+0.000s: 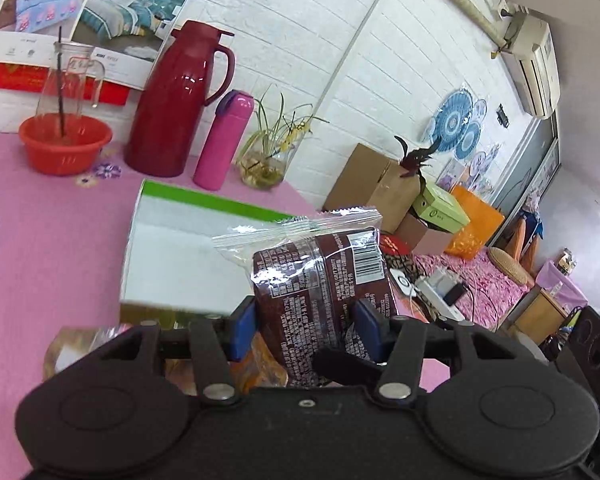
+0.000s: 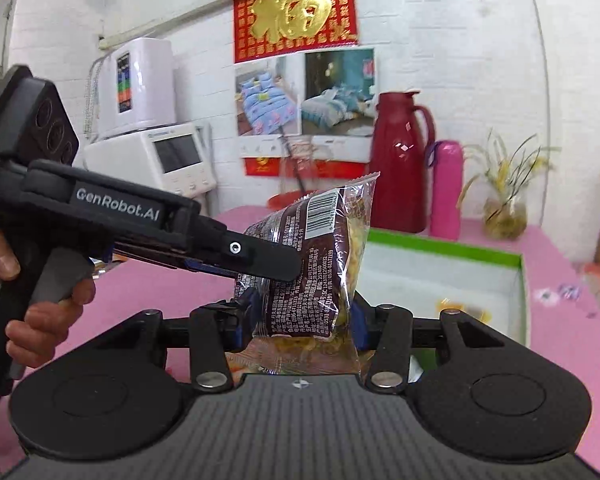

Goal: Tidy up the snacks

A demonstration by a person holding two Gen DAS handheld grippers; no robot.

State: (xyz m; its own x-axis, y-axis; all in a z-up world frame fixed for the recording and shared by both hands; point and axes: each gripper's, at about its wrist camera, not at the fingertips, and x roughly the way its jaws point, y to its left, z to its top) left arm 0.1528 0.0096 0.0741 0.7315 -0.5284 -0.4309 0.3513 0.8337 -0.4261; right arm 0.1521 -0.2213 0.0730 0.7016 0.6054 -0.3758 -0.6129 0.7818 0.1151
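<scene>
A: Where's the snack pack [image 2: 316, 264]?
B: In the air over the pink worktop [image 1: 40, 240], just short of the box's [image 1: 172, 248] near edge. Both grippers have it.
A: Finger state?
B: Left gripper [image 2: 288, 268] is pinched nearly shut on the pack's side. Right gripper [image 2: 300, 320] is about half open, fingers pressing the pack's lower end.
A: How to do it well?
B: Probably carry it over the box with both hands together so the film doesn't tear, lower it inside, then release. The bottle [image 1: 224, 140] and jug [image 1: 176, 100] at the far edge look safely clear.
</scene>
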